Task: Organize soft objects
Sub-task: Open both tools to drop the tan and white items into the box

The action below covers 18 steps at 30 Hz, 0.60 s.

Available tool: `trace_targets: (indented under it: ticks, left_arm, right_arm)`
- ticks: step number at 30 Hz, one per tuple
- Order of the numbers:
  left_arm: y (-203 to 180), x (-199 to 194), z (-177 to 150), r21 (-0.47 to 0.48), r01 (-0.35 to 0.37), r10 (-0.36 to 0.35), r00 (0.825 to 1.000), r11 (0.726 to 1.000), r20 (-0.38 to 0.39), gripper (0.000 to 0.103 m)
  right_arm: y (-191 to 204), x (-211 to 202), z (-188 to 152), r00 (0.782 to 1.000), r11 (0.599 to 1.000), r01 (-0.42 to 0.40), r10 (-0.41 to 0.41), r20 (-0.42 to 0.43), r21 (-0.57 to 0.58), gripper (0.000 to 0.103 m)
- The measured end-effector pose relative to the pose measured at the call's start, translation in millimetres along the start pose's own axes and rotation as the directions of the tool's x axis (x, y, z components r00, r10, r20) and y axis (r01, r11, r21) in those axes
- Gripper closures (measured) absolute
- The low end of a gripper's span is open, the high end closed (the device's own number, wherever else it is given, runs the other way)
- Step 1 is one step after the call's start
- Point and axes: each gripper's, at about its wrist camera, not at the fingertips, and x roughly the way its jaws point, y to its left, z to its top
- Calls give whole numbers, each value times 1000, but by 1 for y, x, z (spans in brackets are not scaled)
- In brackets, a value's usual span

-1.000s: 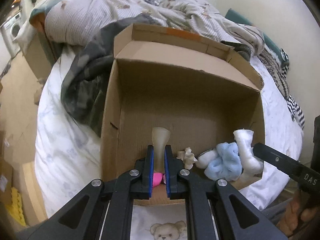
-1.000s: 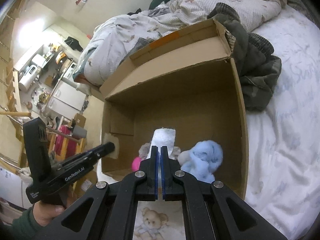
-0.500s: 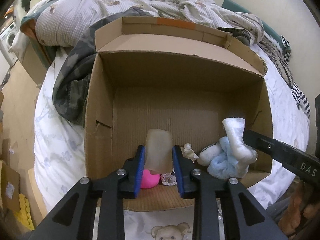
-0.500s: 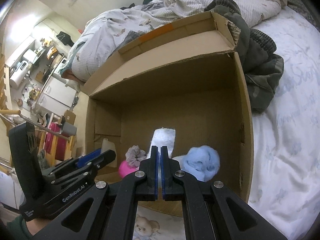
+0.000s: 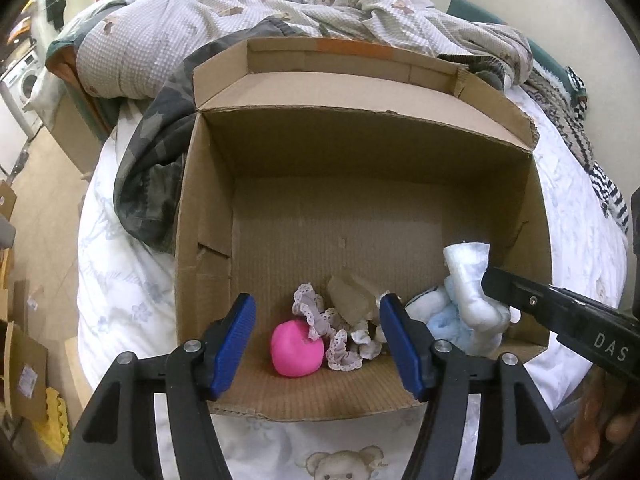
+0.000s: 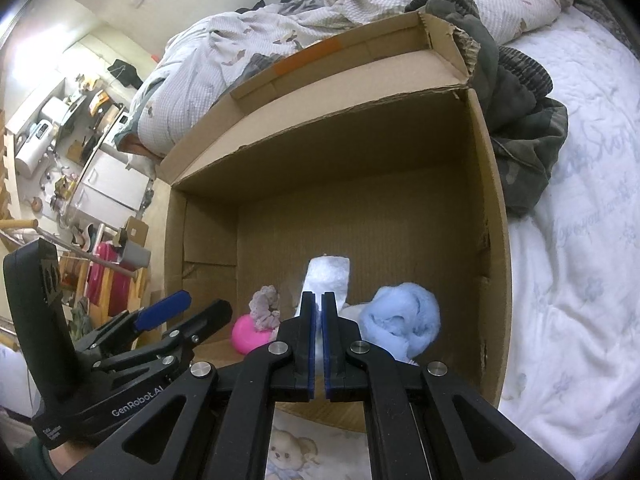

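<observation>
Since the earlier frame the left hand-held gripper (image 5: 318,334) has spread wide and let go of the beige translucent piece (image 5: 349,300), which now lies tilted on the floor of the cardboard box (image 5: 208,216) instead of standing between the blue pads. Its jaws hang released over the box's near edge, with nothing between them. Directly below that gap sit a pink ball (image 5: 297,348) and, touching its right side, a grey lace-trimmed scrunchie (image 5: 320,326); the beige piece lies just behind the scrunchie, with a small white scrap of fabric (image 5: 366,344) beside it.

The right hand-held gripper (image 6: 319,312) is clenched on a white soft roll (image 6: 329,276), whose free end stands up above the closed pads. In the left wrist view the same roll (image 5: 468,272) sits at the right side of the box, pressed against a light blue fluffy toy (image 5: 448,320); in the right wrist view that toy (image 6: 402,320) is just right of the pads.

All these soft things are gathered along the near wall of the box, its far half bare cardboard. The box rests on a bed with a white sheet (image 5: 120,280); a dark camouflage garment (image 5: 152,168) lies against the box's left side, and a rumpled checked duvet (image 5: 160,36) is piled behind it.
</observation>
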Motion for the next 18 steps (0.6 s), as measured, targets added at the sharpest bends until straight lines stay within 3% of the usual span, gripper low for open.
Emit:
trace_targets:
  ticks: [4,5,7,9,12,18]
  left_arm:
    - [3,-2,0,-1,-27,27,1000,1000,11,42]
    - [2,-2,1,-1,-36,36,999,999,15,42]
    - [4,-3,2,-3,-45,45,999,999,19,42]
    - [5,-4,2,-8,-41,41,999,999,21,42]
    - [6,-4,2,-11,-36,36,999,999,22,42]
    - [4,-3,2,-3,-34,34,999,999,17,42]
  right_arm:
    - [-1,2,0,1000,1000,-14,14,-13,7,95]
    - [-1,3,0,1000,1000,-16,16,-14,11,90]
    - [-3,2,-1,1000,1000,-19,19,-11,21,74]
    - [-6,0,0,1000,999,-28,28,3,43,37]
    - [-7,-6,1,999,998,-28,26,44,54,34]
    - [-11,-4,0,999,997,-25,23,27,72,34]
